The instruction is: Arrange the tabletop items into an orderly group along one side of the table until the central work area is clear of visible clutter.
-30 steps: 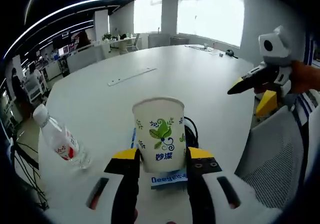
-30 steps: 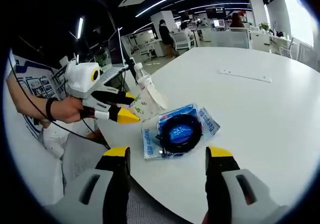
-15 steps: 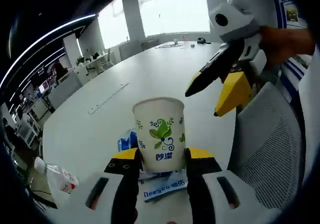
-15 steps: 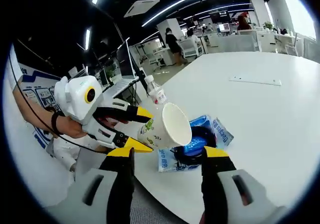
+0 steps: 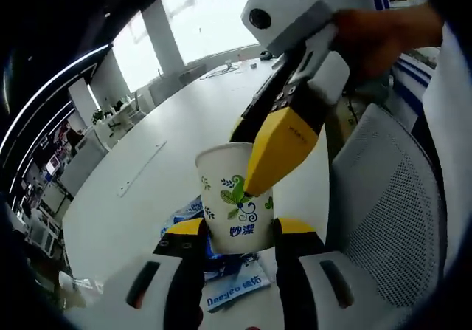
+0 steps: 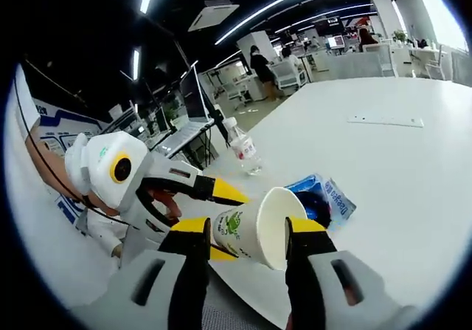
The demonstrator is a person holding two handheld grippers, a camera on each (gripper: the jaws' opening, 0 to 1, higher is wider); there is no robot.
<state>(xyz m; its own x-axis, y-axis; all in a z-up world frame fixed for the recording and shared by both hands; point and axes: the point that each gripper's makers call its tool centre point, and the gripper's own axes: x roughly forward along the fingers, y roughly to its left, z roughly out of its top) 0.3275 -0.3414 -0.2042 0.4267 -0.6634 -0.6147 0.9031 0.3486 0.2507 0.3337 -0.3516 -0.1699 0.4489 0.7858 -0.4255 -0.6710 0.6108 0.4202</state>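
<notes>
A white paper cup (image 5: 234, 201) with a green leaf print is held off the white table (image 5: 140, 212), my left gripper (image 5: 232, 230) shut on its lower part. My right gripper (image 5: 251, 160) comes in from the upper right, one yellow finger over the cup's side and the other behind the rim. In the right gripper view the cup (image 6: 254, 230) lies sideways between my right gripper's (image 6: 247, 230) jaws, which press on it, while the left gripper (image 6: 225, 223) holds it from the left. A blue packet (image 6: 328, 197) with a black cable coil lies on the table (image 6: 398, 160) below.
A clear water bottle (image 6: 243, 147) stands near the table edge beyond the packet. A flat white strip (image 6: 385, 121) lies farther out on the table. A grey mesh chair (image 5: 383, 197) stands by the near edge. Desks, monitors and people fill the room behind.
The two grippers have come together. The right gripper's jaws have narrowed onto the cup that the left gripper lifted and tipped toward it.
</notes>
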